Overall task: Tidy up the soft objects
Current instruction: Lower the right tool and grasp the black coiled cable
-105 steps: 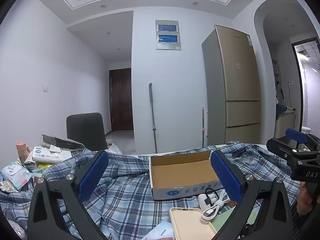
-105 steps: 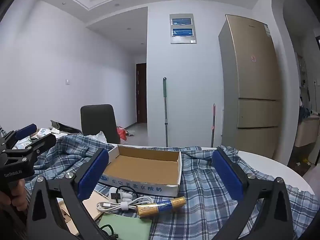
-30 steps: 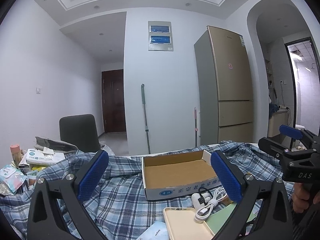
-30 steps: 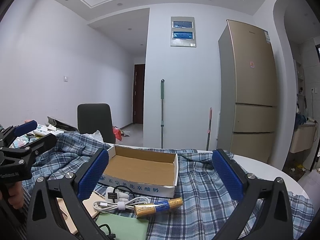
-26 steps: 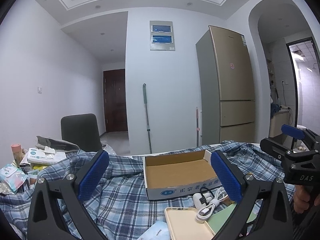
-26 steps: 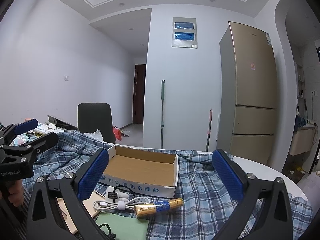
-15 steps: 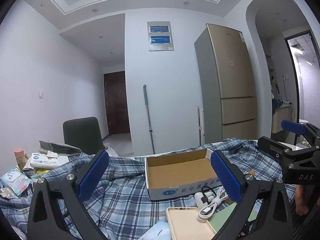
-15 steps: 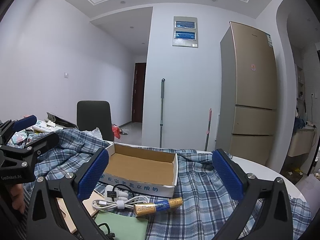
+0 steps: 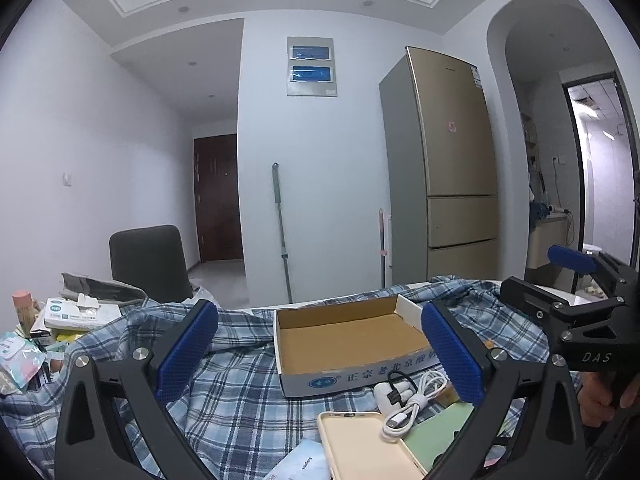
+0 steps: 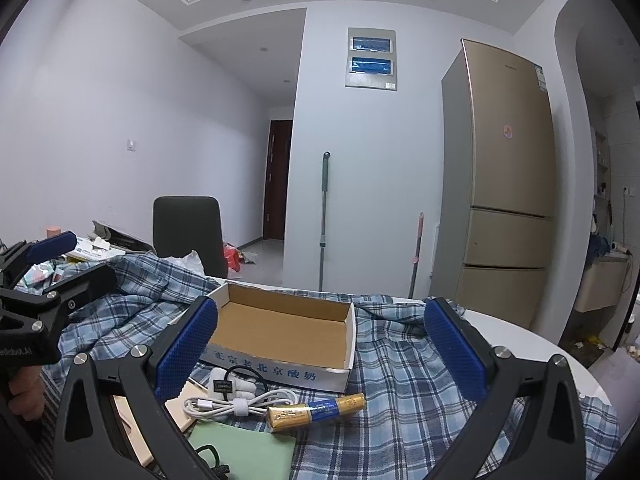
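Both grippers hung over the table, jaws spread wide, nothing held: left gripper (image 9: 320, 354) and right gripper (image 10: 320, 350) each w/ blue pads apart. Cardboard box (image 10: 282, 330) sat empty on the plaid shirt (image 10: 404, 396), which lay rumpled under and around the box. Just in front of the box: white charger & cable (image 10: 240, 398), batteries pack (image 10: 316, 410) to the cable's right, green pad (image 10: 244, 454) nearer the camera, beige phone case (image 9: 366, 444) at the box's front-left. Tissue packs (image 9: 82, 312) were well left of the box. Fridge (image 10: 504, 184) stood behind the box, to the right.
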### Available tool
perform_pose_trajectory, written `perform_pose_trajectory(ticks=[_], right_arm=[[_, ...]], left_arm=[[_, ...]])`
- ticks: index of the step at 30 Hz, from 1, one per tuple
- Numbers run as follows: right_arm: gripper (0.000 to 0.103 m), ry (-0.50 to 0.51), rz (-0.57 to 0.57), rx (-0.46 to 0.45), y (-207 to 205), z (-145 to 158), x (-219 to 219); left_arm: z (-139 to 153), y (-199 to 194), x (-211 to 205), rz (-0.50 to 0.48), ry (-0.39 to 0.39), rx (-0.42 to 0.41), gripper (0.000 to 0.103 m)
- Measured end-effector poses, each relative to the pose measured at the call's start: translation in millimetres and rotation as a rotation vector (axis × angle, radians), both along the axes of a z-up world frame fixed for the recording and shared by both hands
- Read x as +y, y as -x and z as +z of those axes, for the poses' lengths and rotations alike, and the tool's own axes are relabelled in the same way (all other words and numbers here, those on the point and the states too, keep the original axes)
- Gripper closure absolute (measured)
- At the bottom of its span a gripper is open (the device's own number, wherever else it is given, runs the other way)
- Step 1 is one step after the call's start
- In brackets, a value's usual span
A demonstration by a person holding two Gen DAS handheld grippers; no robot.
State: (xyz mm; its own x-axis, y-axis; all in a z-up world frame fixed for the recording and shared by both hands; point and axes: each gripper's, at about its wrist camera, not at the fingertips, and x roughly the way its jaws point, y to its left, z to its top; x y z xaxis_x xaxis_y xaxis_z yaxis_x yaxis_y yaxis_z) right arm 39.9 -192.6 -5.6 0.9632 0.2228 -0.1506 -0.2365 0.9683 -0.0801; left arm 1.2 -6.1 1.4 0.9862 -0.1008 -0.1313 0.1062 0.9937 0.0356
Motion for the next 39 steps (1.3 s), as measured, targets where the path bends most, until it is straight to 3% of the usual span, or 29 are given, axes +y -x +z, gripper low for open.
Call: perform_pose_trajectory(ticks=[4,7,15,20,27,35,39], right_arm=[[0.0,-0.025,0.009,0.05,-3.7,5.0,-5.6],[0.0,-0.022,0.007,0.102,-2.7,13.7,-5.9],[0.0,-0.004,0.054,0.252,15.9,26.8,2.5],[0.006,-0.023,0.075,0.411,19.0,3.9,8.8],[0.013,-0.057,0.049,0.609,13.3,-40.3,13.1],[0.02,-0.041,0.103,0.803,-7.2,-77.7,24.4],[0.02,-0.004,0.116,0.84,-9.4,-89.3,33.5]], left_arm=[[8.8,1.4,-0.4,-0.041,0.004,0.048,0.0],[22.5,5.6,0.4,-0.04,0.014,0.1,0.012],[31.1,22.5,15.2,-0.032,0.06,0.215,0.012],[13.1,27.8,17.8,-0.034,0.071,0.334,0.012],[-13.0,28.7,5.0,-0.049,-0.008,0.363,0.012],[-25.1,16.5,17.1,-0.032,0.039,0.403,0.012],[-28.3,14.9,15.9,-0.026,0.03,0.413,0.012]])
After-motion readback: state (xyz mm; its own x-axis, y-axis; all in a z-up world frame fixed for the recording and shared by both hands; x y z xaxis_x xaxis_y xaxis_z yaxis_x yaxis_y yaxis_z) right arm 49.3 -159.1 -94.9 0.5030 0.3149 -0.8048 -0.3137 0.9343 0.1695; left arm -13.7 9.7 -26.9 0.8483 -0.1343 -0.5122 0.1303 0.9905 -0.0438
